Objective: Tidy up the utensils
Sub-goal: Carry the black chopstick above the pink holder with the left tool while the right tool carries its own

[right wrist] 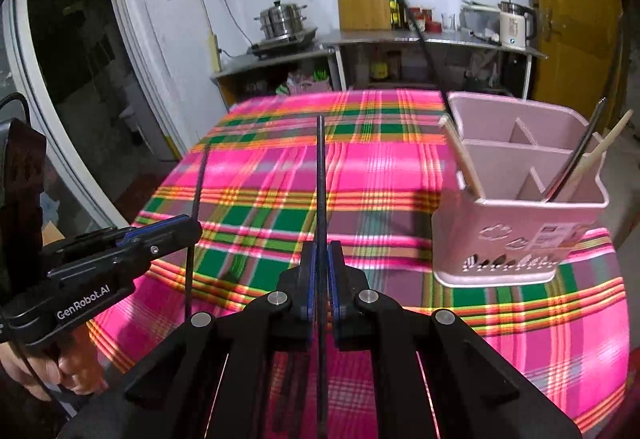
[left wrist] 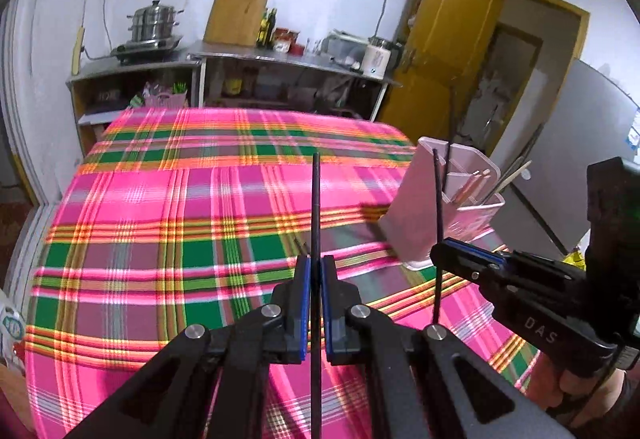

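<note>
My left gripper [left wrist: 316,271] is shut on a black chopstick [left wrist: 316,199] that points forward over the plaid tablecloth [left wrist: 180,219]. My right gripper [right wrist: 322,255] is shut on a second black chopstick [right wrist: 321,167]. Each gripper shows in the other's view, the right gripper [left wrist: 440,251] with its chopstick [left wrist: 439,199] upright, and the left gripper [right wrist: 192,229] with its chopstick [right wrist: 198,183]. A pink utensil holder [right wrist: 516,231] stands on the table's right side, also in the left wrist view [left wrist: 452,207]. It holds several chopsticks, pale and dark [right wrist: 576,155].
Behind the table stands a metal counter [left wrist: 280,57] with a steamer pot [left wrist: 154,23], a wooden board [left wrist: 238,11], bottles and a white kettle [right wrist: 514,25]. A yellow door [left wrist: 444,39] is open at the right. A glass door [right wrist: 72,79] is at the left.
</note>
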`<action>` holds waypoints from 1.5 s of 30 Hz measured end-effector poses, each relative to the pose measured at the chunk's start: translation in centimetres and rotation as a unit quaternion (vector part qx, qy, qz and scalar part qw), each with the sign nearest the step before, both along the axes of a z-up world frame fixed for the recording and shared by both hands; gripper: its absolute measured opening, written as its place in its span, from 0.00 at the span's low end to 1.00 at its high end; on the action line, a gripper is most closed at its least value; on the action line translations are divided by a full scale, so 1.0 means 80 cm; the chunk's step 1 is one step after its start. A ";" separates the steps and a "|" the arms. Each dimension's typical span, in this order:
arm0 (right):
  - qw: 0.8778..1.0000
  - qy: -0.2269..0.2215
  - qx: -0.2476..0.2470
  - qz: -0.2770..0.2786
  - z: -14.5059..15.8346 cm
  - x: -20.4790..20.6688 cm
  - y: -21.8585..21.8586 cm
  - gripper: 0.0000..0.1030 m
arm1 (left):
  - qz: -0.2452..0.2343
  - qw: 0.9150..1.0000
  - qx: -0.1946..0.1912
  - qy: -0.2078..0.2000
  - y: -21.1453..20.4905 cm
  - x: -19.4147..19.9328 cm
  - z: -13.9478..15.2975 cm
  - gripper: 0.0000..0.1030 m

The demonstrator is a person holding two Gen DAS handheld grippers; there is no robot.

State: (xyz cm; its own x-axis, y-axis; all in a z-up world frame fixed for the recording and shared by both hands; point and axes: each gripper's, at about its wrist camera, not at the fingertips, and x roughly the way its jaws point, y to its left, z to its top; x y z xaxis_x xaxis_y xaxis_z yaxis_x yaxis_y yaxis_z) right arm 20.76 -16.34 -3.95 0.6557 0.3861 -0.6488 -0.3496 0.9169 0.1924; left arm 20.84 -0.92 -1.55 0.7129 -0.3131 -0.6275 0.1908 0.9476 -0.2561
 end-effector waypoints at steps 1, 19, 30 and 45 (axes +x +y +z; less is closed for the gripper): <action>1.000 -0.003 0.001 -0.001 0.004 -0.001 -0.003 0.06 | -0.002 1.000 -0.001 -0.004 -0.001 -0.003 0.006 0.05; 0.999 -0.048 0.012 -0.015 0.057 -0.041 -0.025 0.06 | -0.032 0.999 -0.008 -0.037 -0.015 -0.040 0.061 0.05; 0.998 -0.058 0.015 -0.030 0.070 -0.059 -0.045 0.06 | -0.057 0.998 -0.015 -0.036 -0.029 -0.042 0.071 0.05; 0.994 -0.064 0.017 -0.084 0.088 -0.063 -0.102 0.06 | -0.121 0.992 -0.035 -0.028 -0.093 -0.015 0.095 0.05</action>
State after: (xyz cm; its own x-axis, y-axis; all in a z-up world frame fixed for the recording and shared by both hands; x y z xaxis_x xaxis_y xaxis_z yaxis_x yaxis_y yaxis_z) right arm 15.76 -24.47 3.08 0.7896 0.2841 -0.5438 -0.2156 0.9583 0.1876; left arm 19.64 -8.32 6.04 0.6445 -0.5199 -0.5606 0.4256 0.8531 -0.3019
